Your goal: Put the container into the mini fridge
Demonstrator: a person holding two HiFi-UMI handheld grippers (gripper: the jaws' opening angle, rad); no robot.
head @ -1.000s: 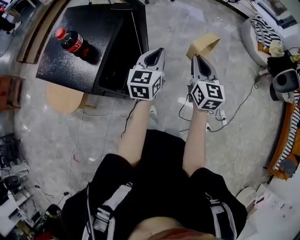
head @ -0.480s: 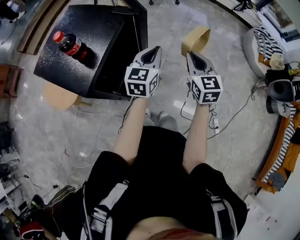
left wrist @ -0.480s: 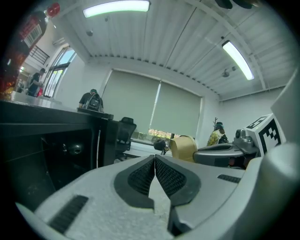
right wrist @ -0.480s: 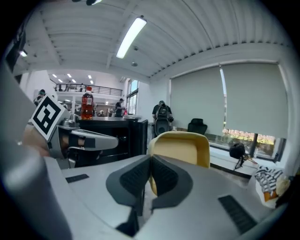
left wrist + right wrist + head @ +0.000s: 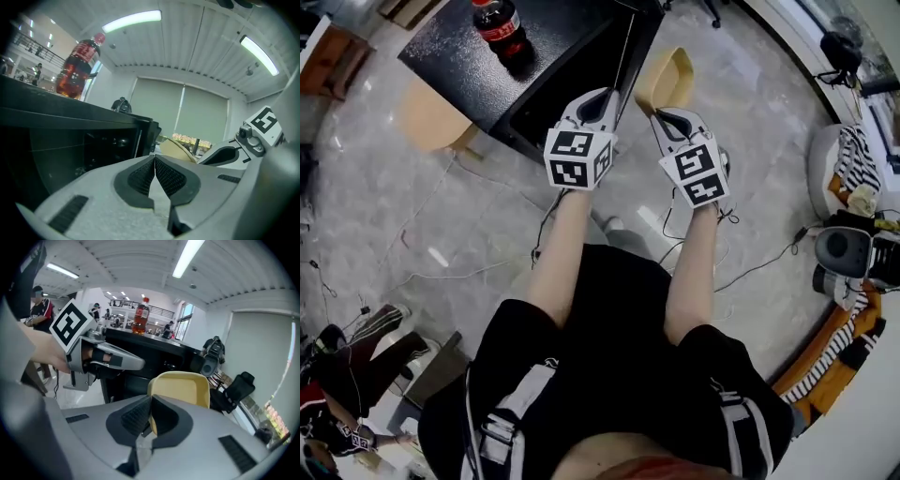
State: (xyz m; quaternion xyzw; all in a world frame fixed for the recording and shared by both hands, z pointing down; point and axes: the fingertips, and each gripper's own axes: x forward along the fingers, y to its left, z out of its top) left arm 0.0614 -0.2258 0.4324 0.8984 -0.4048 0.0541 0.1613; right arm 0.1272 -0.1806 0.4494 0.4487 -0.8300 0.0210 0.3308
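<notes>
The black mini fridge stands at the top of the head view with its front open; a cola bottle stands on top of it. My right gripper is shut on the rim of a pale yellow container, held upright just right of the opening. In the right gripper view the container sticks up from the jaws, with the fridge behind it. My left gripper is shut on nothing, right at the fridge's front edge; its view looks into the dark inside.
A round wooden stool sits beside the fridge. Cables run over the marble floor. A fan-like device and striped cloth lie at the right. A person's legs show at lower left.
Both grippers have come closer to the fridge's open front, the container going along in the right one. The head view has swung, so the fridge now sits higher and nearer the middle.
</notes>
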